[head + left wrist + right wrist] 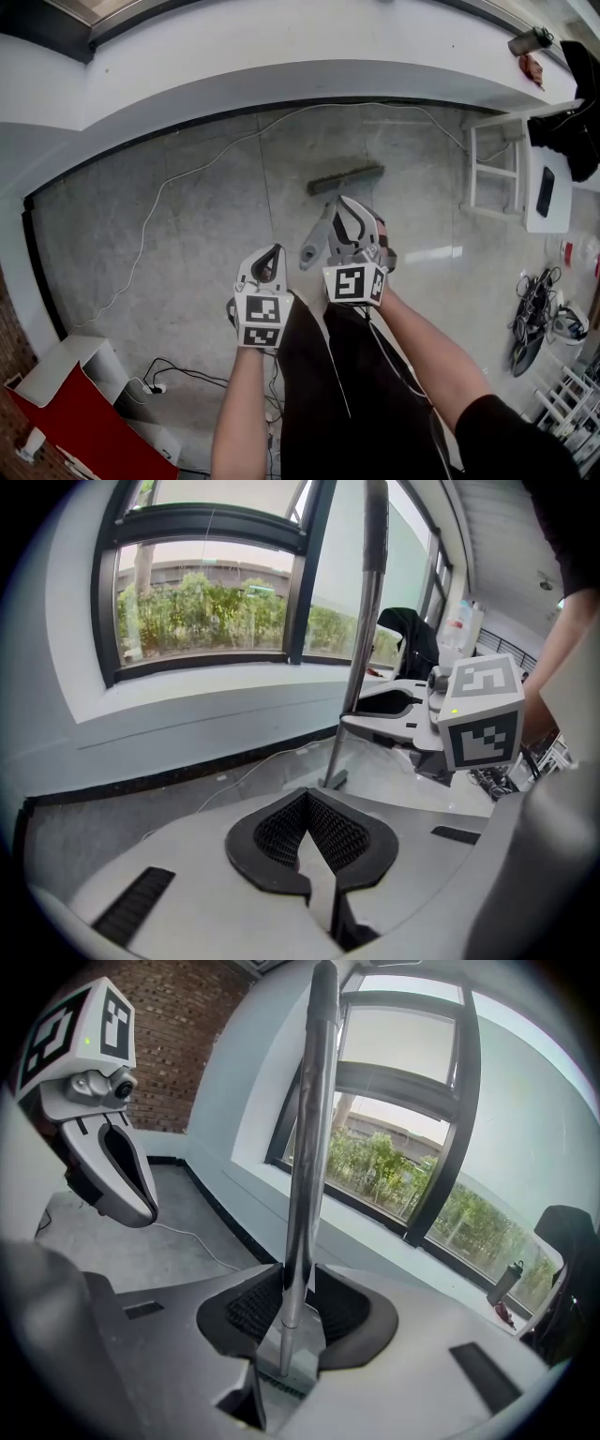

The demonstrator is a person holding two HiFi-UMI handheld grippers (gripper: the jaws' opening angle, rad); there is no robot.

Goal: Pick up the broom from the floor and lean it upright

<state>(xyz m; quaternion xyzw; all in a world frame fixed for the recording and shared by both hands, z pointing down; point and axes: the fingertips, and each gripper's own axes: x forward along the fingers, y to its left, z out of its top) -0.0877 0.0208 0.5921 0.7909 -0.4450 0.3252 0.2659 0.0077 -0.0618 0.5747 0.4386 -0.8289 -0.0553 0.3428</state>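
The broom stands upright on the grey floor, its brush head (345,178) down near the curved wall. Its metal handle (307,1147) rises between the jaws of my right gripper (338,202). In the right gripper view the handle rests against the left pad (258,1302), with a thin gap to the other pad, so the right gripper (298,1283) is open around it. My left gripper (273,250) hangs to the left of the broom, shut and empty; its pads (281,827) meet. The left gripper view shows the handle (367,621) passing through the right gripper (361,714).
A white cable (159,202) runs across the floor on the left. A white stool (497,173) stands at the right, with a heap of cables and gear (534,314) below it. A red and white box (66,394) sits at lower left. The person's dark trousers (347,394) fill the bottom middle.
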